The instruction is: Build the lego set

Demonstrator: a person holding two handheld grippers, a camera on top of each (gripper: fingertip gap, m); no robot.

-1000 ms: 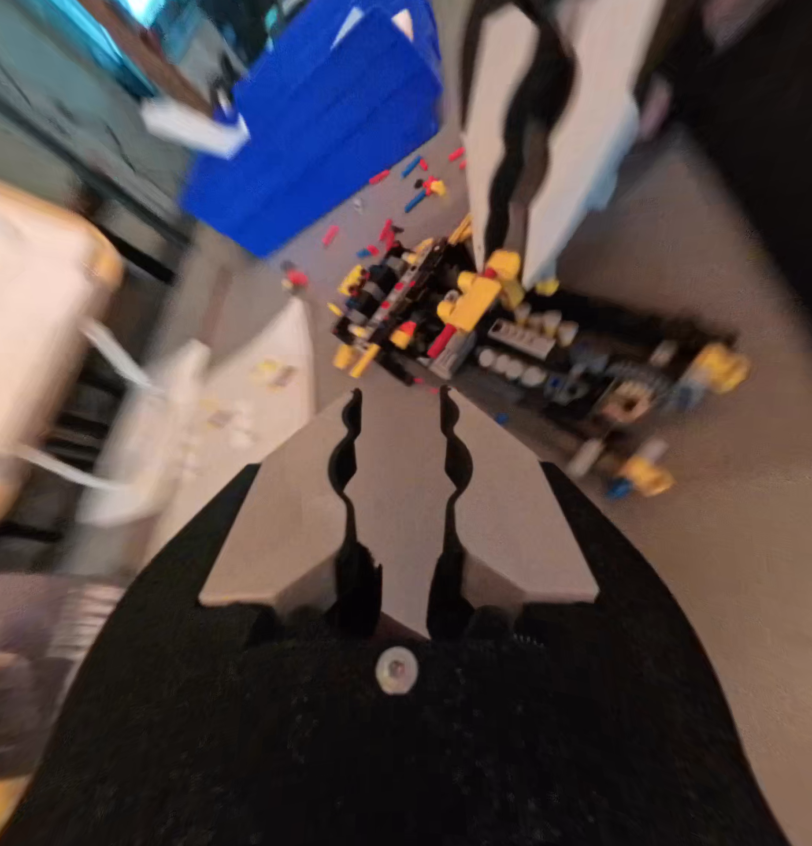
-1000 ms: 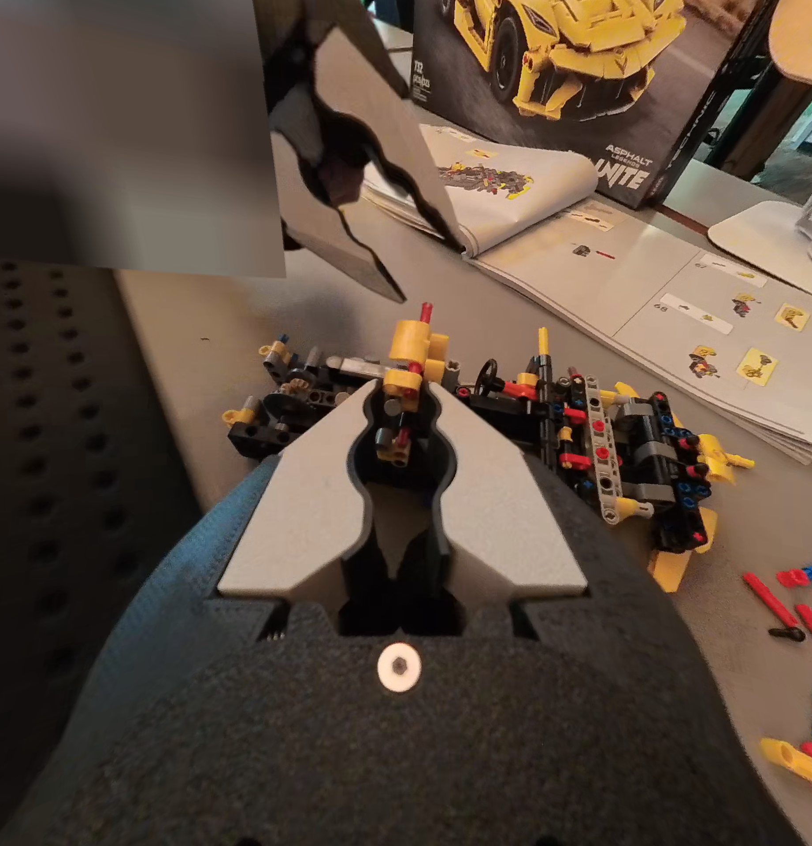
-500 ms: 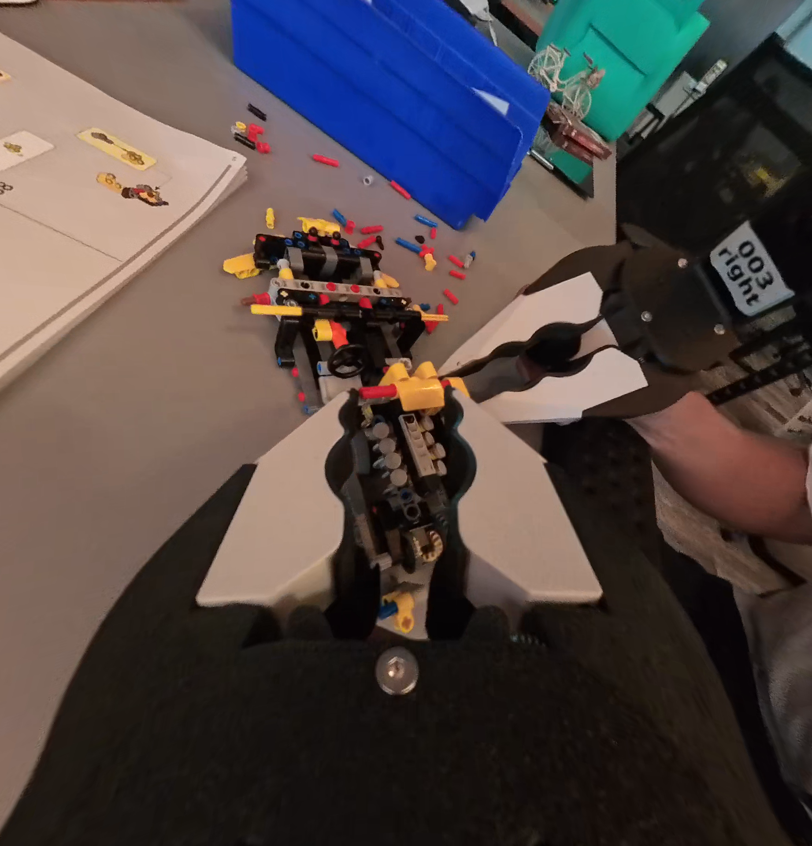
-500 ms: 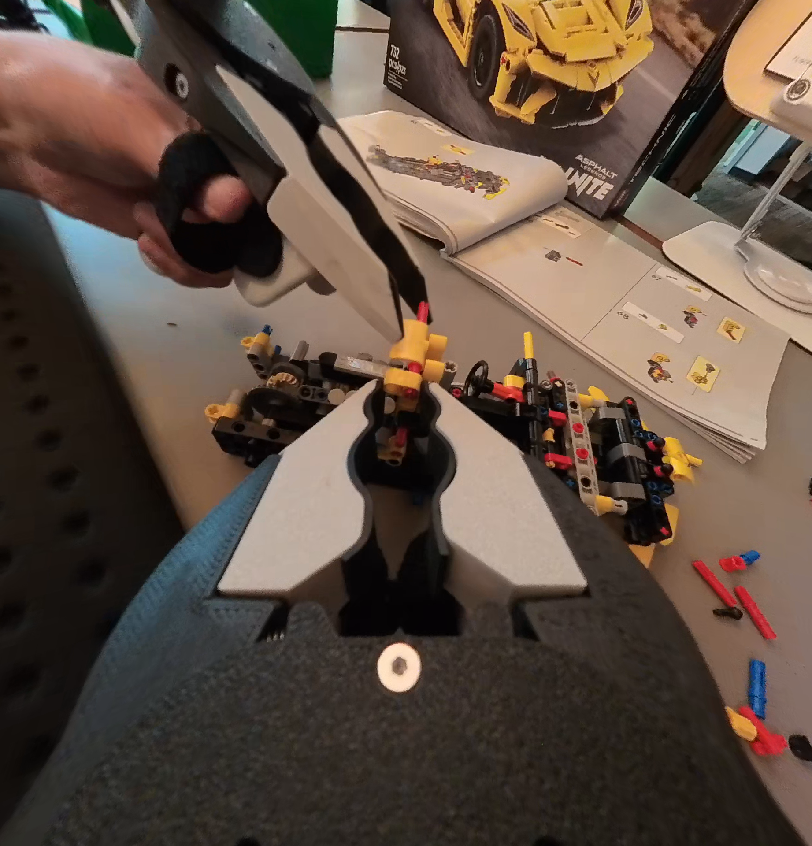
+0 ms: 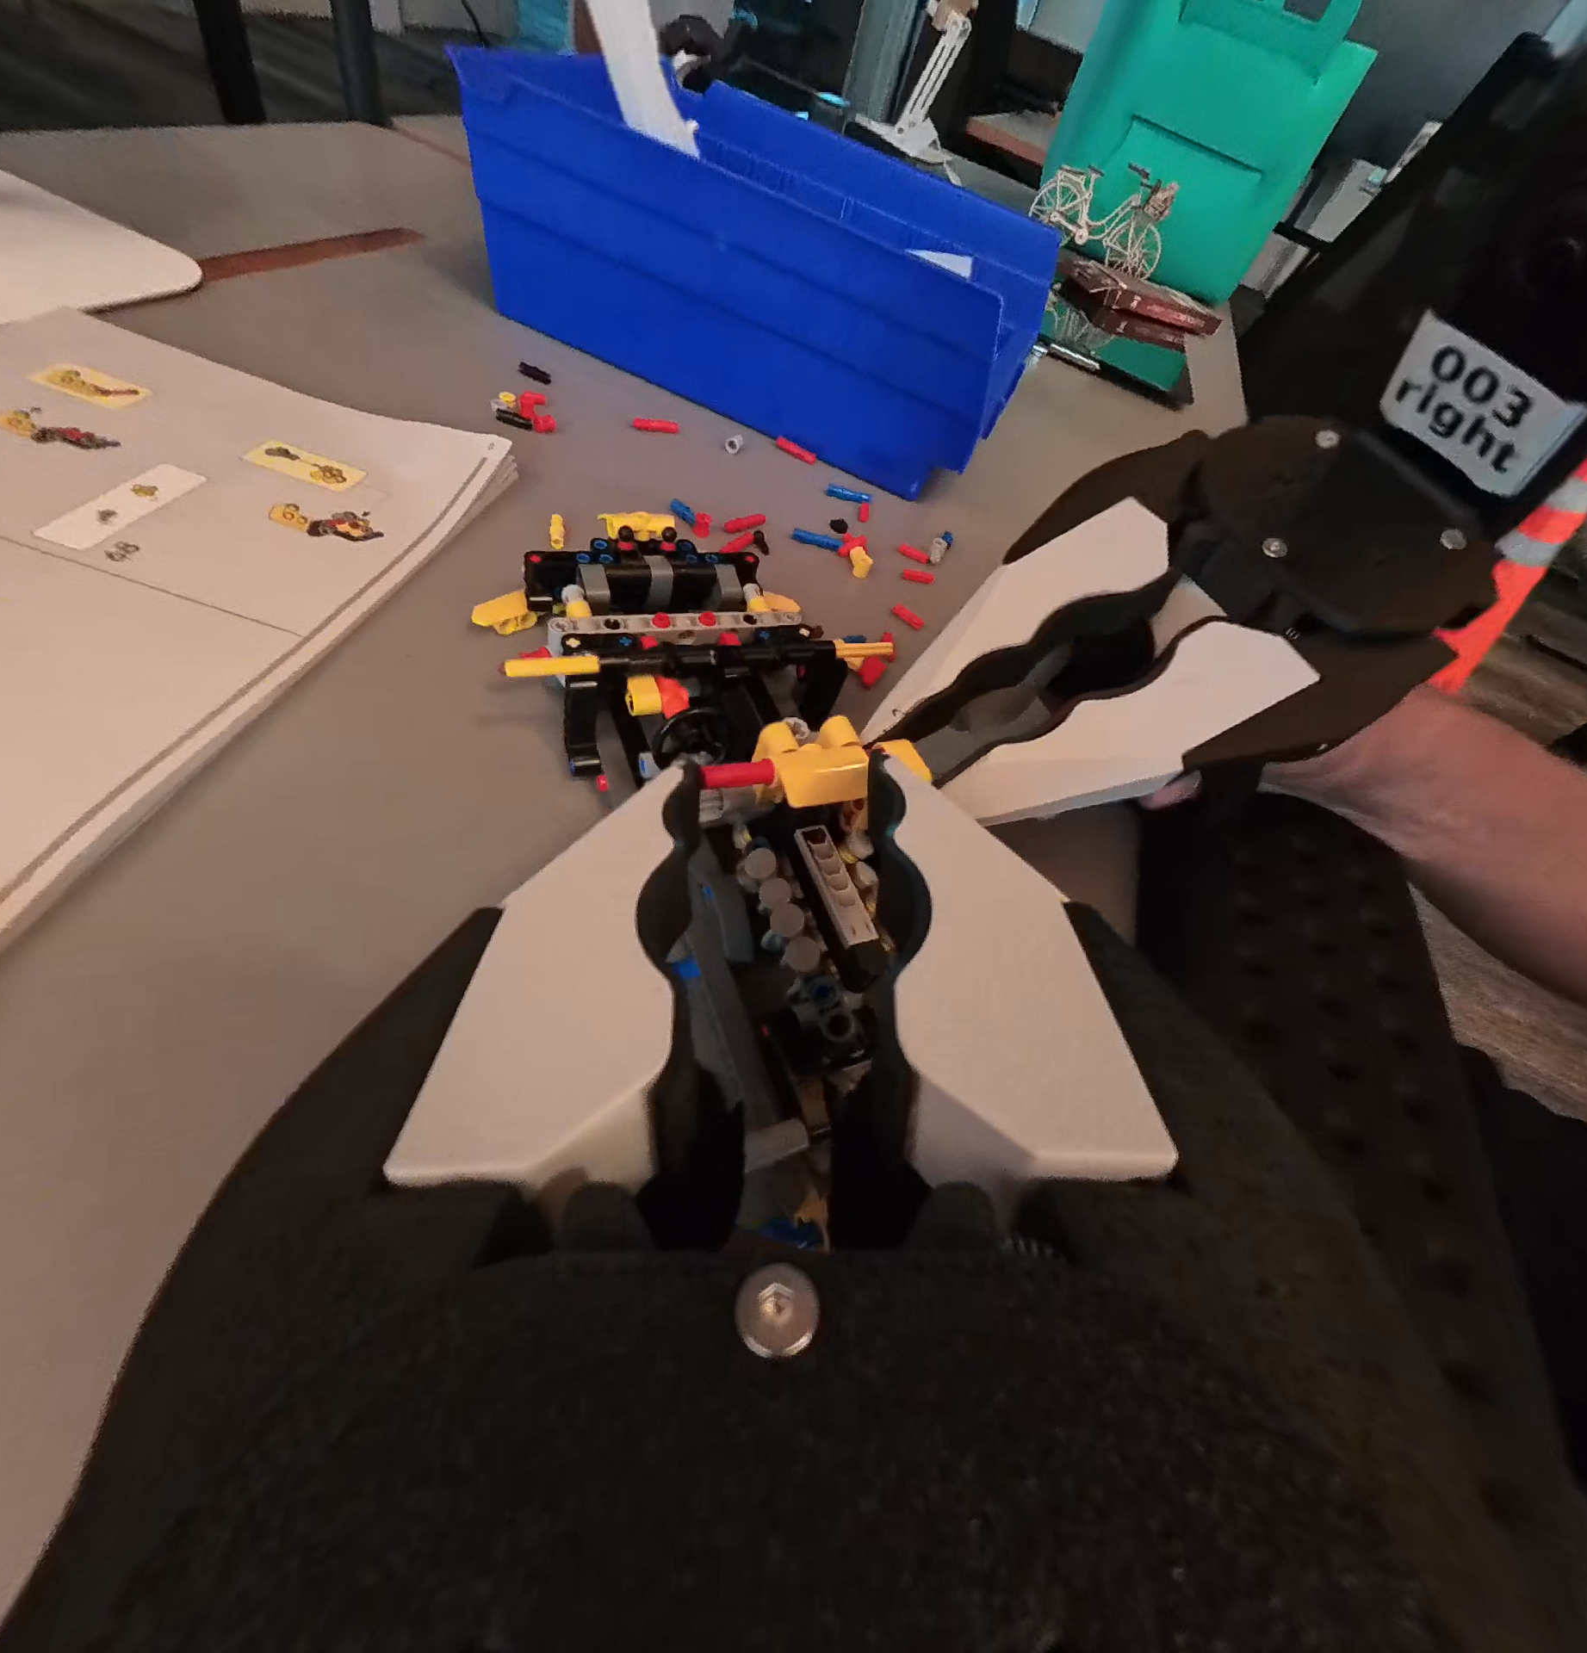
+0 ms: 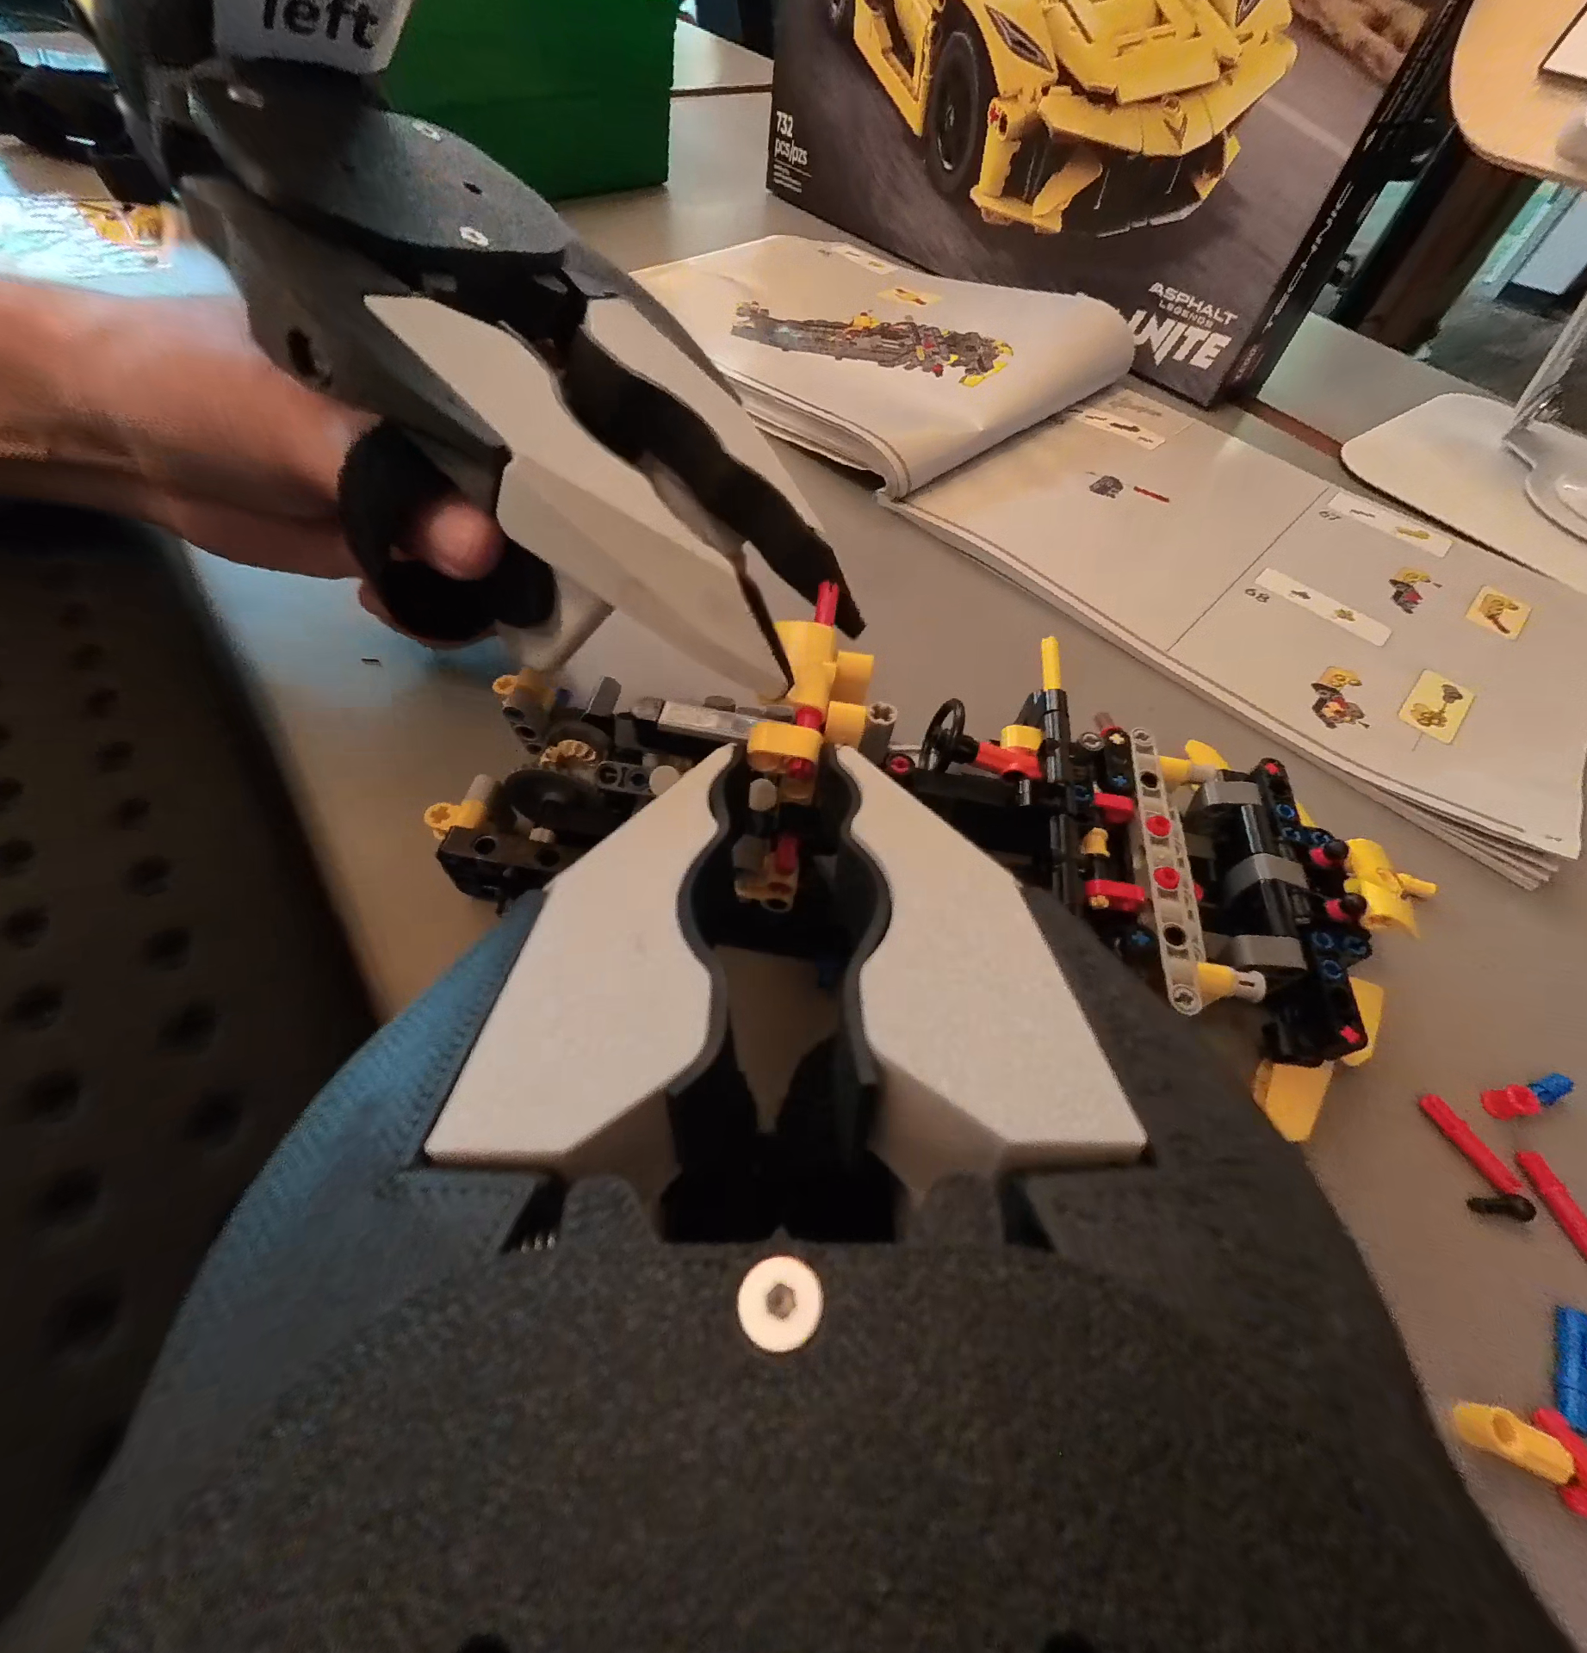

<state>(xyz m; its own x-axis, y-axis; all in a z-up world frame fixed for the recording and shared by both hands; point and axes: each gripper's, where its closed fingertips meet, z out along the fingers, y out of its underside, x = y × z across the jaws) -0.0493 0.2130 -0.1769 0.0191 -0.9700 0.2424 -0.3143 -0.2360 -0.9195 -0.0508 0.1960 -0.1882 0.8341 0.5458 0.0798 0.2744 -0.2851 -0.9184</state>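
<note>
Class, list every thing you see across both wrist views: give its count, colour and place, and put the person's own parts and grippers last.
Lego chassis: one, black, yellow and red, mid-table.
Yellow connector cluster: one, on a red axle, atop the chassis.
Loose pieces: many, red, blue, yellow, scattered by the bin.
Instruction booklet: one, white, open, behind the chassis.
Set box: one, dark with a yellow car, upright at the back.
Blue bin: one, far table edge.
Teal item: one, behind the bin.
Table: one, grey.
Hand: one, gripping the left handle.
Left gripper: tips at the cluster.
Right gripper: tips around the chassis.
</note>
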